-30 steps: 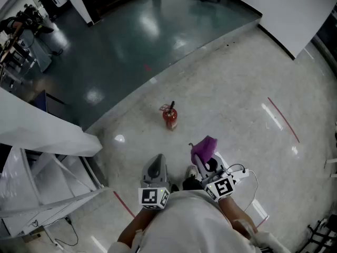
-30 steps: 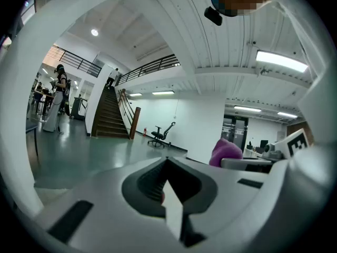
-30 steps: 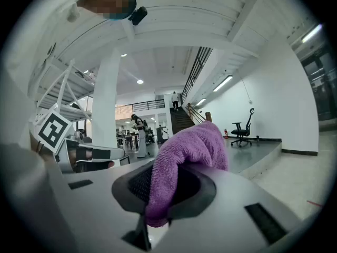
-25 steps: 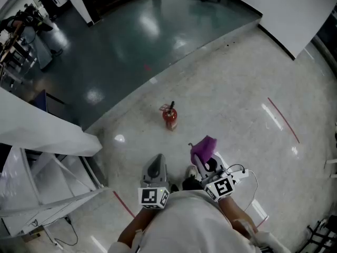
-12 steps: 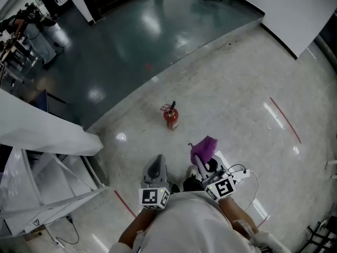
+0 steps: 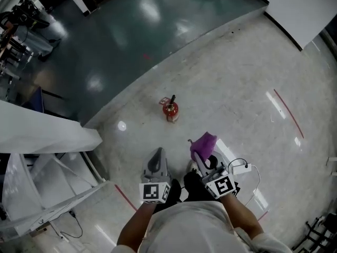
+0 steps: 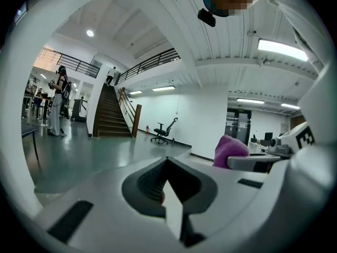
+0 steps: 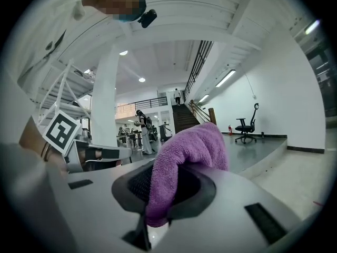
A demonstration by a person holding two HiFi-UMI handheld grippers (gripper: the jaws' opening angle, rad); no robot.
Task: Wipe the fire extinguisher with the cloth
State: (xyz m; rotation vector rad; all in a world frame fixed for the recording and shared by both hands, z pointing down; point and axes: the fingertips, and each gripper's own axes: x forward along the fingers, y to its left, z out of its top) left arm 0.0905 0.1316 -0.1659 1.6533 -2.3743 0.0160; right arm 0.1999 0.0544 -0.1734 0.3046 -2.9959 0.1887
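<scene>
A small red fire extinguisher (image 6: 170, 109) with a black top stands upright on the pale stone floor, well ahead of both grippers. My right gripper (image 6: 198, 153) is shut on a purple cloth (image 6: 203, 144), which bulges out past its tip; in the right gripper view the cloth (image 8: 185, 160) fills the space between the jaws of the right gripper (image 8: 156, 215). My left gripper (image 6: 156, 161) is held beside it, jaws together with nothing between them, as the left gripper view shows at the left gripper (image 7: 169, 194). From there the cloth (image 7: 229, 149) shows at the right.
A white stair structure (image 6: 45, 157) with a slanted panel fills the left side. Beyond a step edge lies a dark green glossy floor (image 6: 131, 30). A red line (image 6: 288, 113) marks the floor at the right. A person (image 7: 57, 100) stands far off near a staircase (image 7: 108, 112).
The head view has shifted forward a little, so the extinguisher sits slightly higher in the picture. Both grippers keep their places and the cloth stays held.
</scene>
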